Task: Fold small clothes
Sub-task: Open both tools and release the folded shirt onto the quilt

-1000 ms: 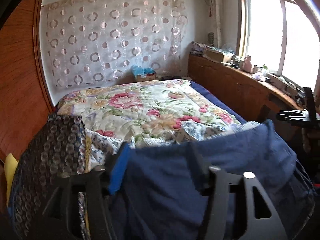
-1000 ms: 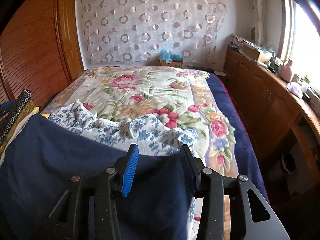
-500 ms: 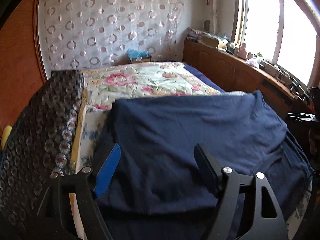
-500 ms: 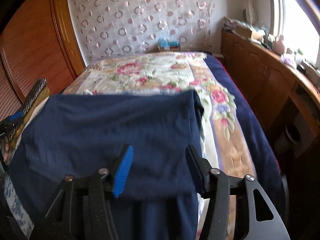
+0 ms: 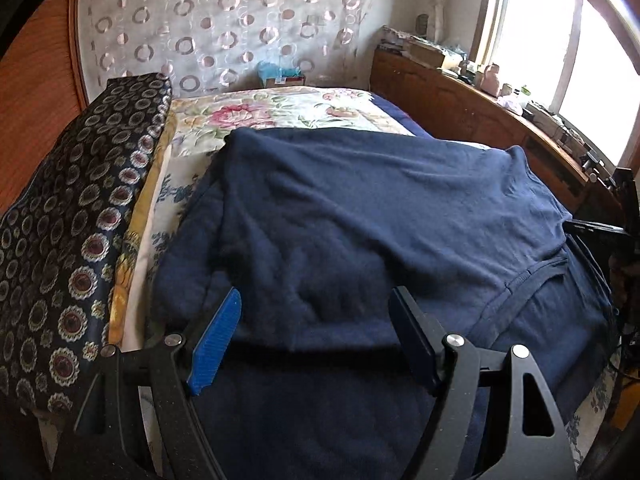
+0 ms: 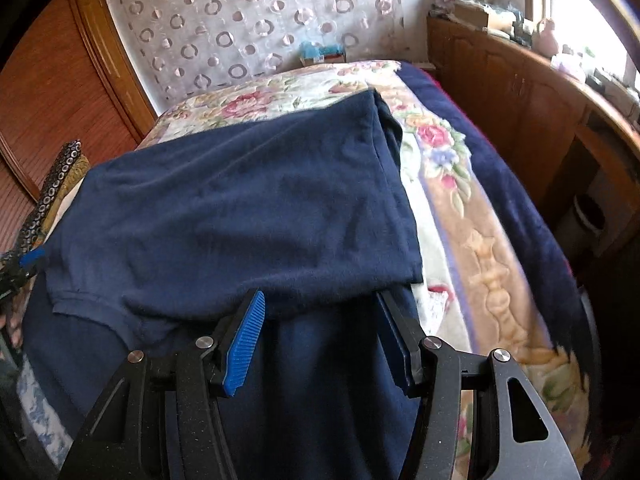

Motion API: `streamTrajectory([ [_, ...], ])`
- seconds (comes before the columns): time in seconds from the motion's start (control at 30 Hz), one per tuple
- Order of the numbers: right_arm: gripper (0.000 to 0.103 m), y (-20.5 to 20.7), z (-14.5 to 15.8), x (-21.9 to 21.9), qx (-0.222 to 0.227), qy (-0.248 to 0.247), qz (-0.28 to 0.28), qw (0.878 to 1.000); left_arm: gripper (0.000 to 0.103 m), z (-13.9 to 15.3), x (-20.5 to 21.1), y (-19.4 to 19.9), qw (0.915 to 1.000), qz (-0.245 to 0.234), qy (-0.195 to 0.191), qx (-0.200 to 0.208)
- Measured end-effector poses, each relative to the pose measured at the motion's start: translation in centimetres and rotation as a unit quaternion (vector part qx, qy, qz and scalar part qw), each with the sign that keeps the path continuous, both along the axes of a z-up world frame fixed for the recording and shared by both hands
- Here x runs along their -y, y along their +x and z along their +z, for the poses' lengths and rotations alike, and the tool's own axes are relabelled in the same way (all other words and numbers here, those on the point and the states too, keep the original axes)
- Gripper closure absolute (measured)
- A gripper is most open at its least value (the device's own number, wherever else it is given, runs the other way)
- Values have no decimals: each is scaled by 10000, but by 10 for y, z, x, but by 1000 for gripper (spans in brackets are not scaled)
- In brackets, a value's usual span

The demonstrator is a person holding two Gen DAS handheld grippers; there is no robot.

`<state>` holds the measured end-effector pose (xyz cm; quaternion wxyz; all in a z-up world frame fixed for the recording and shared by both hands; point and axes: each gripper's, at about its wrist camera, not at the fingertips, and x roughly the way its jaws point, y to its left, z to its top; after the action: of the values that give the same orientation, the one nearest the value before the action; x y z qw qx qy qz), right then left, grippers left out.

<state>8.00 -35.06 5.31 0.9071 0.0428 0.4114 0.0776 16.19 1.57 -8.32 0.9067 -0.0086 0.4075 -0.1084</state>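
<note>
A navy blue garment (image 5: 360,216) lies on the bed, its far half folded back over its near half; it also shows in the right wrist view (image 6: 240,208). My left gripper (image 5: 316,320) is open and empty, its fingers just above the fold's near edge on the left side. My right gripper (image 6: 320,320) is open and empty at the fold's near right corner. The right gripper's body shows at the right edge of the left wrist view (image 5: 616,224). The left gripper's blue pad shows at the left edge of the right wrist view (image 6: 32,258).
The bed has a floral quilt (image 5: 288,112) with a blue border (image 6: 520,200). A stack of dark patterned folded cloth (image 5: 68,216) lies left of the garment. A wooden cabinet (image 6: 540,112) runs along the right wall under a window. A wooden wardrobe (image 6: 52,100) stands at left.
Both grippers carried the garment's edge forward and down, laid it over the near half, and opened. They now sit lower, closer to the cloth.
</note>
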Motion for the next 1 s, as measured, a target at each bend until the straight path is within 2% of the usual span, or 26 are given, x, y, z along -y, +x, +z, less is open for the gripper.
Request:
streamTrajectory([
  [0.27, 45, 5, -10, -14, 201, -398, -194, 9988, 26, -7, -3, -11, 9998, 149, 40, -125],
  [0.37, 44, 0, -12, -17, 292, -469, -230, 9982, 26, -9, -4, -14, 9992, 372, 128, -120],
  [0.6, 43, -1, -12, -17, 287, -381, -211, 9986, 26, -17, -6, -13, 9978, 604, 123, -238],
  [0.77, 43, 2, -10, -15, 280, -343, -210, 9988, 27, -17, -11, -4, 9969, 733, -48, -272],
  [0.87, 43, 1, -9, -15, 281, -323, -210, 9989, 34, -16, -13, 3, 9962, 803, -185, -276],
  [0.93, 43, 1, -9, -14, 280, -326, -209, 9989, 41, -14, -16, 8, 9953, 871, -326, -250],
  [1.0, 43, 1, -10, -14, 281, -337, -209, 9988, 53, -12, -19, 11, 9941, 984, -422, -197],
])
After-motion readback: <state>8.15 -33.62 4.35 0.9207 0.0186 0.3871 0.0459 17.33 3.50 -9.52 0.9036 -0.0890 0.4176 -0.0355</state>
